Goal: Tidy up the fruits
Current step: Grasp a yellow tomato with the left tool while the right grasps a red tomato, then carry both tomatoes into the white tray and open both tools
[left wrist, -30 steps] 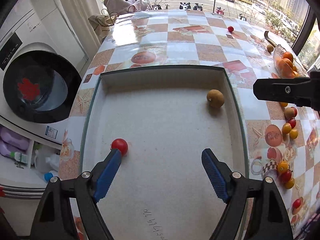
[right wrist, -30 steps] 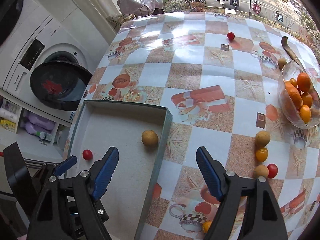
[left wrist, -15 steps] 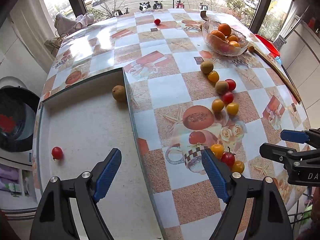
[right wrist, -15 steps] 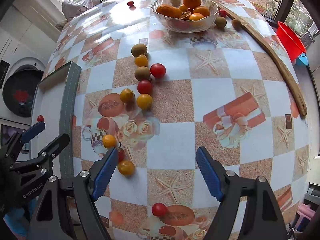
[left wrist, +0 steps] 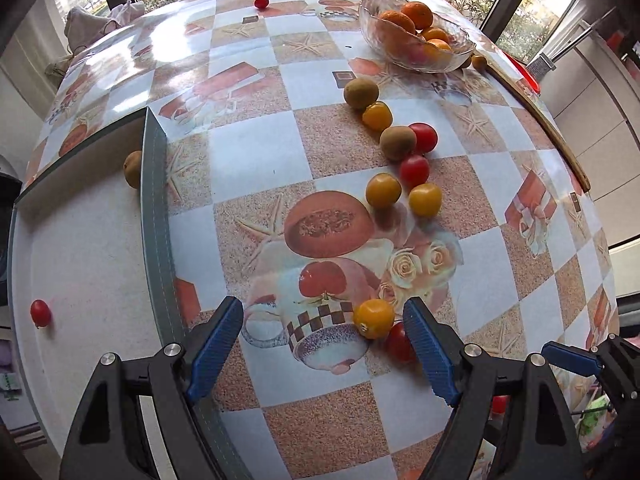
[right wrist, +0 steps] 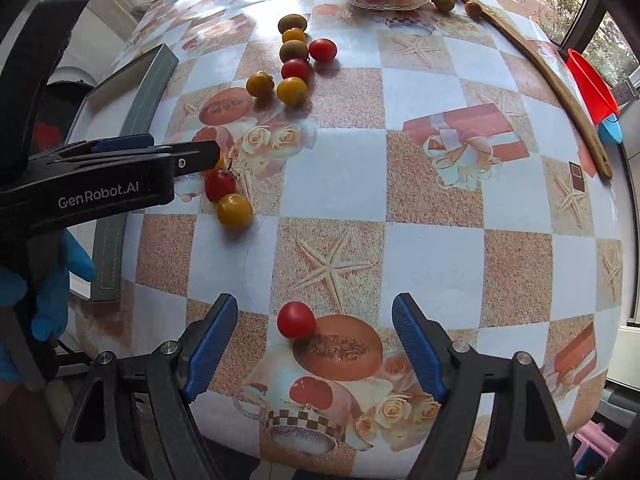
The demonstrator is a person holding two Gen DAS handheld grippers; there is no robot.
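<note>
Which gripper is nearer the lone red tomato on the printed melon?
Right. The right gripper hangs open directly over the lone red tomato. The left gripper sits off by the tray, over a yellow-and-red pair.

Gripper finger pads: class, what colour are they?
Blue, ribbed pads on black arms; clearest in the right wrist view.

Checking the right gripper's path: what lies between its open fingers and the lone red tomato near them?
Only bare tablecloth. In the right wrist view the red tomato sits between the right gripper's open fingers, touching neither.
</note>
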